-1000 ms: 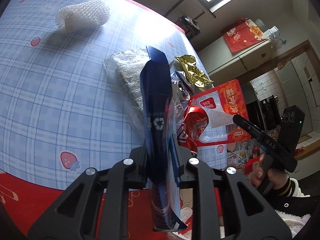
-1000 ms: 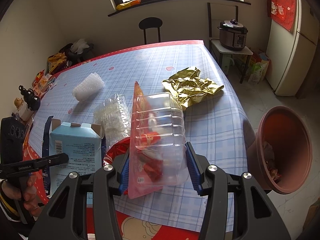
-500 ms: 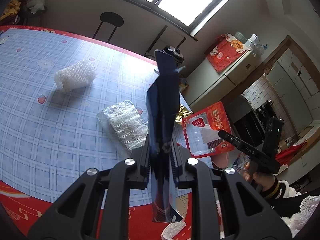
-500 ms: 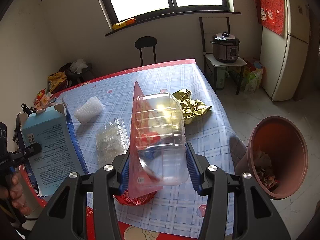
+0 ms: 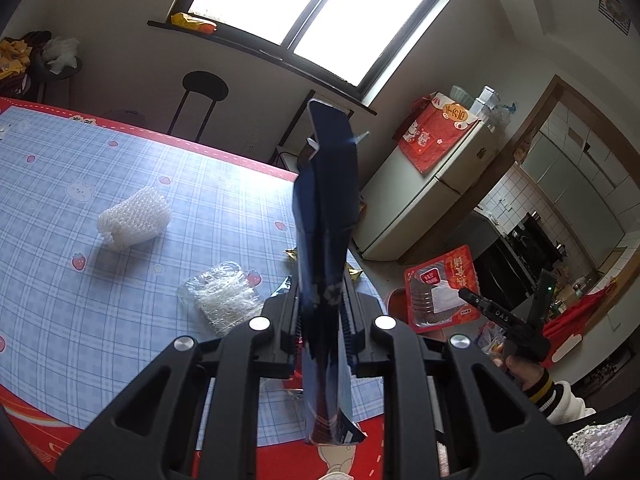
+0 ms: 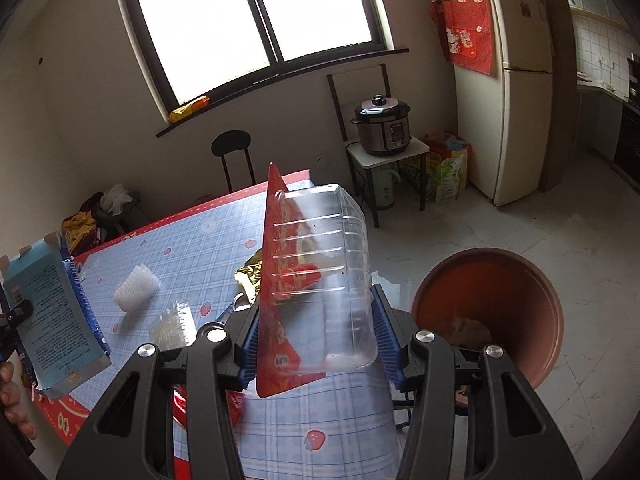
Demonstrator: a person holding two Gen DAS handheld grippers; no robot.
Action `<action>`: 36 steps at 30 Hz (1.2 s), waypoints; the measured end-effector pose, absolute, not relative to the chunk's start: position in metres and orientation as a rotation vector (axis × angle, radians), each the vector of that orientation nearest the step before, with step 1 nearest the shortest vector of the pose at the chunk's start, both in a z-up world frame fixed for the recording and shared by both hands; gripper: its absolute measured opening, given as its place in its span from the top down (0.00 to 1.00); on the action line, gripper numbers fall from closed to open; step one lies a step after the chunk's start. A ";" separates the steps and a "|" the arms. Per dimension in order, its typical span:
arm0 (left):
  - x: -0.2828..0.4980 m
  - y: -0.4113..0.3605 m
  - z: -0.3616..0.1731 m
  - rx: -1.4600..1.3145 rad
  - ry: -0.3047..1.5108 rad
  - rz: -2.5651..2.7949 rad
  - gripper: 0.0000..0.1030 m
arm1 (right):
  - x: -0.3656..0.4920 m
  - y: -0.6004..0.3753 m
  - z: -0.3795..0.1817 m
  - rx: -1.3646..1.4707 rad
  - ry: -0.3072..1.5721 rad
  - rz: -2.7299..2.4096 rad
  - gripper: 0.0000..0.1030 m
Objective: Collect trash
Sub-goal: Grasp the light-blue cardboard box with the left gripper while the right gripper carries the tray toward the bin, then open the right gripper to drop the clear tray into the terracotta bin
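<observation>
One carton (image 6: 52, 316), one clear tray (image 6: 320, 280), one foam roll (image 5: 134, 222), one gold wrapper (image 6: 250, 274), one bin (image 6: 490, 312).

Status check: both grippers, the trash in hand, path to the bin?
Left gripper shut on blue carton. Right gripper shut on clear plastic tray, beside the bin. Nothing between tray and bin.

The surface (image 6: 192, 248) wears a pale blue check with small red strawberries and a red border. The carton (image 6: 52, 320) is light blue on its face and dark navy along its edge. The clear tray (image 6: 332, 280) has a red printed lid. A white roll of bubble wrap (image 5: 134, 222), a gold foil wrapper (image 6: 250, 276) and a terracotta-brown bin (image 6: 492, 312) complete the colours. Both grippers are black; the right gripper (image 6: 316, 344) has blue pads.
</observation>
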State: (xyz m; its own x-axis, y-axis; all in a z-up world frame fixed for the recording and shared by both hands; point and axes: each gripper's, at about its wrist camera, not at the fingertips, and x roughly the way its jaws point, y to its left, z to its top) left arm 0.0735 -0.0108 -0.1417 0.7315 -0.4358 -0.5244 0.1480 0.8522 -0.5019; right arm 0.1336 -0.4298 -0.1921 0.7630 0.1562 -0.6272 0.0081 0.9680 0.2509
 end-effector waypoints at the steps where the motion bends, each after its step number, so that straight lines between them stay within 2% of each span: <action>1: 0.075 -0.016 -0.140 -0.451 0.678 -0.338 0.80 | 0.132 -0.442 -0.191 0.248 0.694 0.057 0.53; 13: 0.080 -0.078 -0.140 -0.426 0.696 -0.370 0.80 | 0.135 -0.565 -0.208 0.280 0.709 -0.137 0.53; 23: 0.064 -0.094 -0.134 -0.420 0.692 -0.312 0.80 | 0.168 -0.594 -0.223 0.308 0.747 -0.150 0.49; 24: 0.063 -0.094 -0.133 -0.418 0.690 -0.307 0.80 | 0.170 -0.596 -0.223 0.313 0.746 -0.146 0.47; 27: 0.059 -0.095 -0.127 -0.410 0.684 -0.294 0.80 | 0.172 -0.595 -0.219 0.326 0.725 -0.146 0.30; 30: 0.060 -0.097 -0.121 -0.395 0.679 -0.294 0.80 | 0.171 -0.593 -0.212 0.333 0.705 -0.131 0.24; 33: 0.065 -0.103 -0.116 -0.376 0.678 -0.308 0.80 | 0.164 -0.592 -0.204 0.327 0.688 -0.134 0.11; 36: 0.073 -0.113 -0.111 -0.352 0.681 -0.340 0.80 | 0.153 -0.591 -0.197 0.315 0.677 -0.137 0.05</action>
